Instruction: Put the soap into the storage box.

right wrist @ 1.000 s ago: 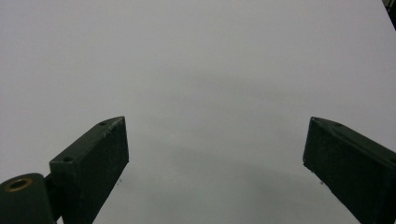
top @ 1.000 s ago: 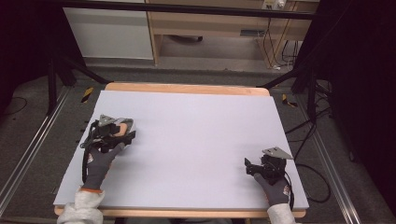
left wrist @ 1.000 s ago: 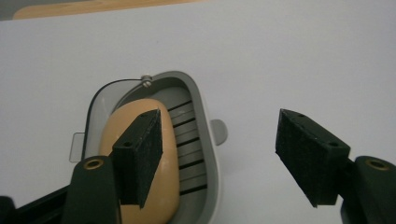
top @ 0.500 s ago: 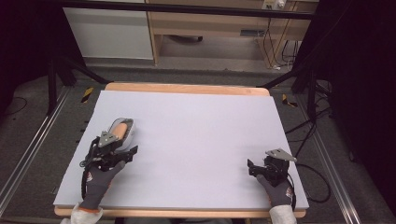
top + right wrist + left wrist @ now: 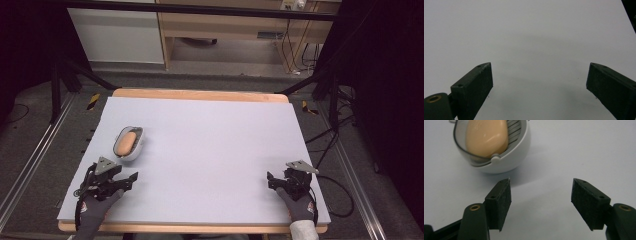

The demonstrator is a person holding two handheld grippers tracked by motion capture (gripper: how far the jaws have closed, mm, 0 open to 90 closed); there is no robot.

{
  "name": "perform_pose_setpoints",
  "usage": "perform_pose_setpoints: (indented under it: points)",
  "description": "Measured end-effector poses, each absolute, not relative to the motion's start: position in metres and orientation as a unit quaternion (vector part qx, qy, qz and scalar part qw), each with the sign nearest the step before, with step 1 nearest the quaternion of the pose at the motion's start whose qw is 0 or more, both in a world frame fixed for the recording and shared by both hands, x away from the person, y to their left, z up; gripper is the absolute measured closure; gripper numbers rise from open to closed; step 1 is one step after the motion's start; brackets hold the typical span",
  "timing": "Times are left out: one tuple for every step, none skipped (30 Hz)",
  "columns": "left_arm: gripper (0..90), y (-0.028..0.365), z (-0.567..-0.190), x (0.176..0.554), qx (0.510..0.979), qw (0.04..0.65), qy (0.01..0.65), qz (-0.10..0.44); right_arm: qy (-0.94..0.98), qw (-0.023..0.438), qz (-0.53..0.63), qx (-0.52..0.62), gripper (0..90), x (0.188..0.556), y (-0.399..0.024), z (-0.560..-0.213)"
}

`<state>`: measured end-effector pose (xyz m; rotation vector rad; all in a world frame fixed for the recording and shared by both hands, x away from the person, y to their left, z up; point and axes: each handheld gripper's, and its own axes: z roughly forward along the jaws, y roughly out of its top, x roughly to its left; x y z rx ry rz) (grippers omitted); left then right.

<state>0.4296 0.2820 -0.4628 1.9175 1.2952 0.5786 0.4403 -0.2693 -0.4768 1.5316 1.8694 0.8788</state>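
White tabletop [image 5: 215, 145] holds one soap dish [image 5: 129, 143] with seemingly one soap bar [image 5: 125, 142]; two grippers, jaws wide apart, empty

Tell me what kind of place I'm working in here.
Probably a lab data-recording station: a table under a pale sheet, ringed by dark frame legs and loose cables, with one soap dish as a prop.

A lab-like recording space is suggested by black frame struts [image 5: 65, 75], floor cables [image 5: 295, 55] and a covered table [image 5: 210, 130].
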Motion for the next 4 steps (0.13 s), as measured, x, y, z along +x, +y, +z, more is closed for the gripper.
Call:
perform_pose_setpoints:
  points:
    - [31.3, 0.2856, -0.4638, 0.4298, 0.745, 0.367, 0.509, 0.225, 0.698, 0.281, 0.326, 0.572, 7.2, 0.4405, -0.2691, -0.477]
    - [30.9, 0.2881, -0.4642, 0.4298, 0.743, 0.368, 0.512, 0.227, 0.698, 0.281, 0.324, 0.574, 7.1, 0.4402, -0.2688, -0.4771]
    - [30.9, 0.2897, -0.4644, 0.4294, 0.742, 0.368, 0.513, 0.226, 0.7, 0.281, 0.323, 0.572, 7.2, 0.44, -0.269, -0.4772]
    - [30.6, 0.291, -0.4647, 0.4291, 0.743, 0.365, 0.512, 0.227, 0.699, 0.281, 0.323, 0.573, 7.2, 0.44, -0.269, -0.4772]
